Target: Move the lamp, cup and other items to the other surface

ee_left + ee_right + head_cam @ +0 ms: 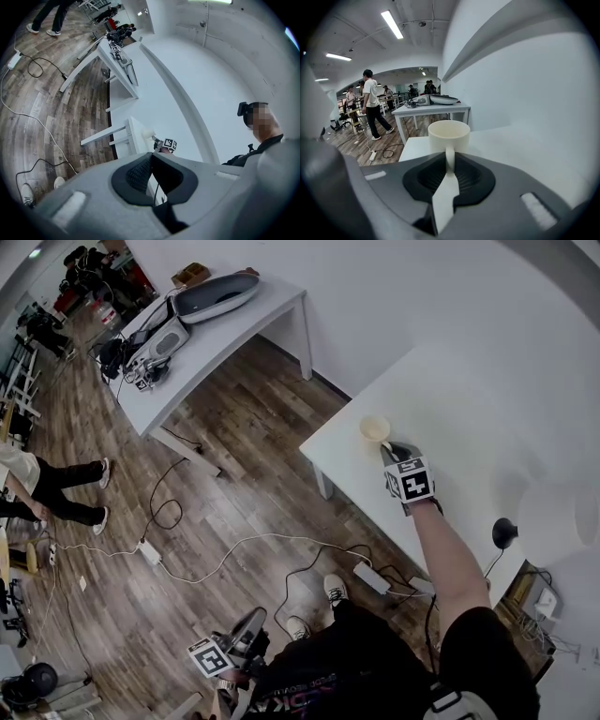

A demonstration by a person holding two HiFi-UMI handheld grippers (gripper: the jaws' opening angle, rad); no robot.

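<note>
The right gripper (450, 158) has its jaws closed on the handle of the cream ceramic cup (449, 135), which is upright by the edge of the white tabletop (450, 399), near its corner. The left gripper (151, 157) hangs low over the wooden floor (234, 493), jaws together and holding nothing.

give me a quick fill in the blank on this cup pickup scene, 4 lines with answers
1. The right gripper has its jaws closed on the cup by its ____.
2. The table under the cup is ____ in colour.
3. The left gripper has its jaws together with ____ between them.
4. Cables lie across the ____ floor.

Missing words: handle; white; nothing; wooden
</note>
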